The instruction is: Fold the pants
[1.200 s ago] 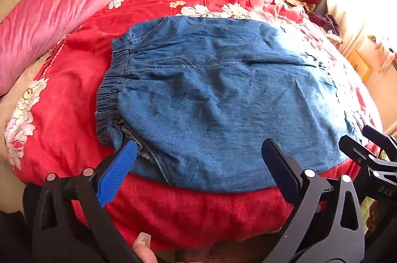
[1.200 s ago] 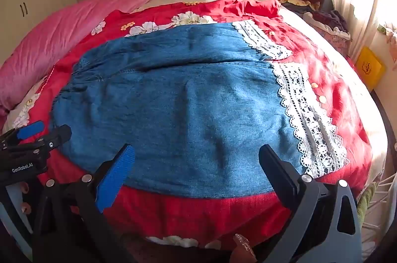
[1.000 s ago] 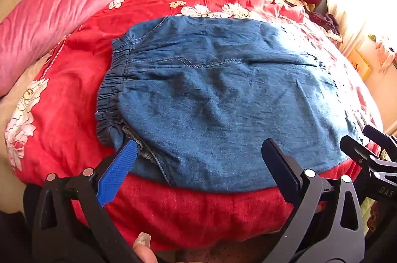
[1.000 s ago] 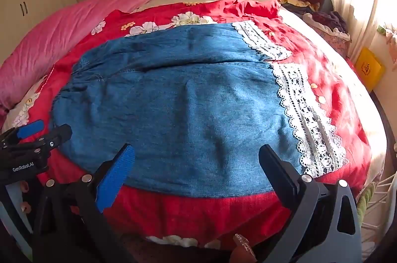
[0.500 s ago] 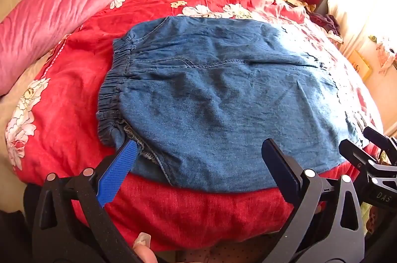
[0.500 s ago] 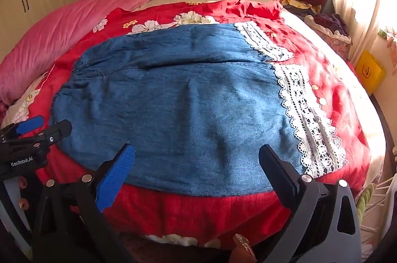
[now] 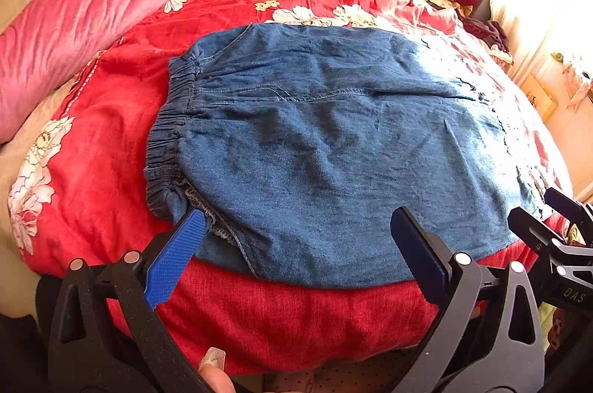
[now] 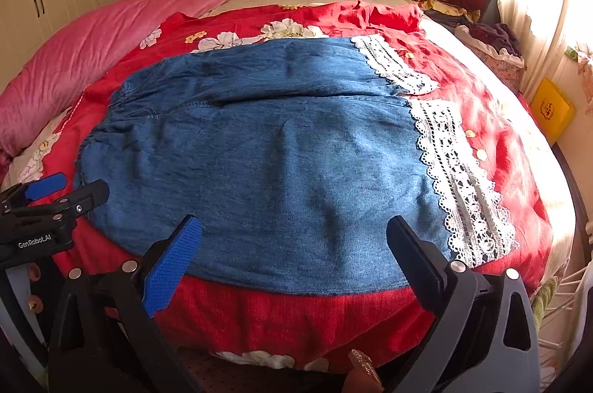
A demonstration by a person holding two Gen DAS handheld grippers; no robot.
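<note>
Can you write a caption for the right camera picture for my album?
Open right tool hovers above blue pants spread flat on a red blanket.

Lace-hemmed denim pants (image 7: 333, 148) flat on bedspread

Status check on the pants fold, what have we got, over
Left claw open, right claw open, both empty at the near edge. Denim pants flat on the red blanket, unfolded. Nothing lying on them.
</note>
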